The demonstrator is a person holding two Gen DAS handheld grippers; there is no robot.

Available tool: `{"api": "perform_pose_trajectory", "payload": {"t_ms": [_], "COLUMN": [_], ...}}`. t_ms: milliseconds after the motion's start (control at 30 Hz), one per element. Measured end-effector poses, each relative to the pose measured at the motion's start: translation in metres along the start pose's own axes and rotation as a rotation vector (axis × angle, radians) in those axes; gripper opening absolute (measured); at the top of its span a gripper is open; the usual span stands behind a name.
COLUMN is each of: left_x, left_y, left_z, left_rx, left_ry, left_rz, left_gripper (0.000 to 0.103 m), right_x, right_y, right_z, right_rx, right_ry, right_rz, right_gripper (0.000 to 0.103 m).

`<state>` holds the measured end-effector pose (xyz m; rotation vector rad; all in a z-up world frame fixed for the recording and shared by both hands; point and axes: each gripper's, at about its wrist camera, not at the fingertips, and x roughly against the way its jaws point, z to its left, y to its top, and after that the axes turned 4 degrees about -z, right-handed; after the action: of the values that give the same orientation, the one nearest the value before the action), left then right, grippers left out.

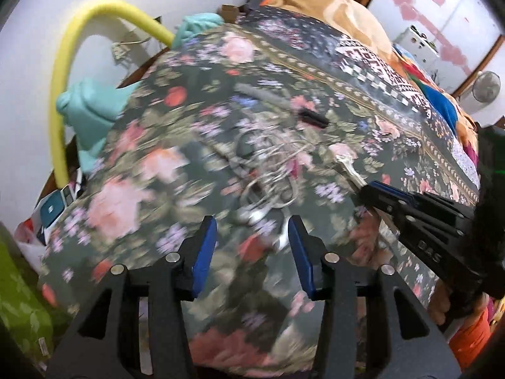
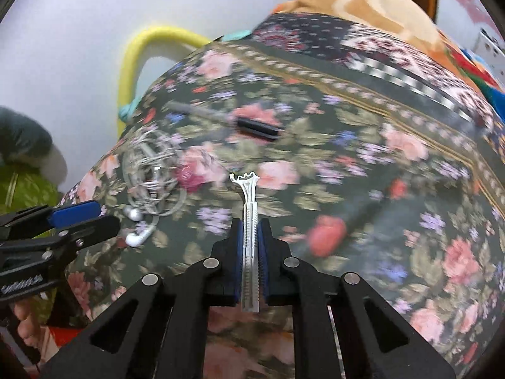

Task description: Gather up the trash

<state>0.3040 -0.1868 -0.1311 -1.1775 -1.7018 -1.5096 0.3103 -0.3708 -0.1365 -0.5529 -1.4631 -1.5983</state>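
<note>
My right gripper (image 2: 250, 225) is shut on a silver plastic fork-like strip (image 2: 249, 202), held above the floral bedspread (image 2: 347, 164); it also shows in the left wrist view (image 1: 347, 167), gripper at the right (image 1: 371, 189). My left gripper (image 1: 252, 224) is open and empty above a tangle of white wired earphones (image 1: 268, 170), which also shows in the right wrist view (image 2: 151, 177). The left gripper appears at the left of the right wrist view (image 2: 94, 216). A grey pen (image 2: 202, 113) and a black clip-like piece (image 2: 258, 128) lie farther back on the bed.
A yellow foam tube (image 1: 63, 88) arcs over the bed's left edge by the white wall. Teal cloth (image 1: 88, 110) hangs there. An orange blanket (image 1: 347, 9) is piled at the bed's far end. A green bag (image 1: 19, 300) sits low left.
</note>
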Motion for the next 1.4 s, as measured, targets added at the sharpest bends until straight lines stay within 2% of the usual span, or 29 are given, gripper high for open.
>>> {"api": "perform_pose_trajectory", "payload": {"t_ms": [167,267,300,367,400,433,567,667,800,867,933,1000,1167,1333,1400], "left_x": [-0.028,-0.034,-0.034,-0.034,-0.034,-0.034,-0.031,-0.03,-0.032,-0.032,-0.032,-0.031,-0.03,-0.022,-0.014], "left_y": [0.013,0.015,0.014,0.012,0.011,0.011,0.007,0.007,0.006,0.004,0.005,0.005,0.004,0.003,0.003], "left_z": [-0.015,-0.017,-0.017,-0.017,-0.016,-0.016,-0.003,0.005,0.006,0.009,0.011,0.012,0.015,0.017,0.021], "left_rx": [-0.041,-0.059,-0.065,-0.075,-0.081,-0.086,-0.057,-0.017,-0.013,-0.007,0.006,0.013,0.037,0.075,0.097], "left_ry": [0.066,0.099,0.101,0.108,0.117,0.125,0.106,0.072,0.065,0.05,0.037,0.034,0.041,0.107,0.108], "left_rz": [0.002,-0.025,-0.032,-0.04,-0.042,-0.044,-0.05,-0.047,-0.046,-0.05,-0.052,-0.055,-0.051,-0.056,-0.056], "left_gripper": [0.046,0.046,0.046,0.043,0.04,0.033,0.017,0.013,0.01,0.01,0.01,0.008,0.004,0.004,0.004], "right_x": [0.008,0.004,0.004,0.0,-0.001,-0.003,-0.018,-0.042,-0.067,-0.072,-0.074,-0.074,-0.052,-0.013,0.008], "right_y": [-0.007,-0.003,0.0,0.007,0.011,0.017,0.026,0.03,0.026,0.028,0.031,0.032,0.027,0.038,0.045], "right_z": [-0.022,-0.026,-0.026,-0.024,-0.022,-0.016,0.011,0.032,0.047,0.047,0.047,0.045,0.031,0.015,0.011], "right_rx": [0.0,0.005,-0.004,-0.007,-0.005,0.007,0.113,0.186,0.215,0.205,0.206,0.209,0.208,0.163,0.143], "right_ry": [-0.057,-0.029,0.003,0.078,0.105,0.126,0.132,0.152,0.209,0.226,0.243,0.257,0.191,0.076,0.024], "right_rz": [-0.008,0.018,0.024,0.04,0.042,0.032,0.008,0.051,0.116,0.106,0.109,0.115,0.081,-0.014,-0.058], "right_gripper": [0.009,0.009,0.01,0.019,0.028,0.033,0.034,0.034,0.033,0.033,0.027,0.028,0.027,0.027,0.027]}}
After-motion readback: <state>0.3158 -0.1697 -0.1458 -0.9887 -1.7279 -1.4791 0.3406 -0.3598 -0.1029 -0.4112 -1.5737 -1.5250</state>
